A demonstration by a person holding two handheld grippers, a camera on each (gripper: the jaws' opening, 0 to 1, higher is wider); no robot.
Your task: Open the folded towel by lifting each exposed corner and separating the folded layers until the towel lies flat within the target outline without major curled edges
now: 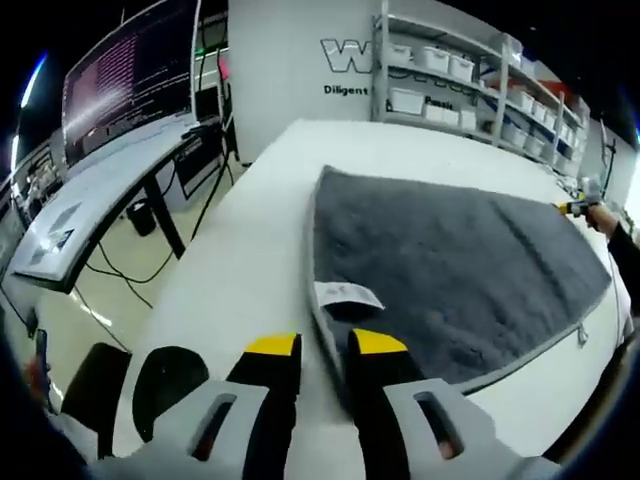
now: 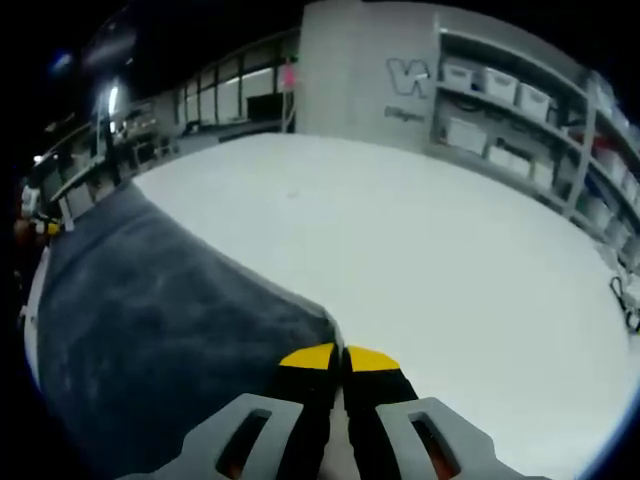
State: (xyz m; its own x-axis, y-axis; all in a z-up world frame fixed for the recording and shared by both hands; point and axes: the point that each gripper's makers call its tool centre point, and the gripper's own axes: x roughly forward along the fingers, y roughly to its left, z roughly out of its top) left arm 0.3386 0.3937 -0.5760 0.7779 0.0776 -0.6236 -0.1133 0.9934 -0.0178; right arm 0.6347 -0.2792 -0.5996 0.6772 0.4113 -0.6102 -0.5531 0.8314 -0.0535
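A dark grey towel (image 1: 450, 270) lies spread on the white table (image 1: 250, 260), with a white label (image 1: 345, 295) at its near corner. My left gripper (image 1: 325, 345) stands open at that corner. The towel's hem runs into the gap between its yellow-tipped jaws, and the right jaw rests over the cloth. At the towel's far right corner the right gripper (image 1: 572, 207) shows small, held by a hand. In the right gripper view the towel (image 2: 150, 320) spreads to the left. My right gripper (image 2: 340, 356) is shut on the towel's corner. The left gripper (image 2: 38, 228) shows far left.
Shelves with white bins (image 1: 470, 70) line the back wall. A desk with a large monitor (image 1: 130, 75) and hanging cables stands left of the table, across a floor gap. Bare white tabletop (image 2: 430, 240) stretches right of the towel. The table's front edge (image 1: 590, 350) lies near the towel's right side.
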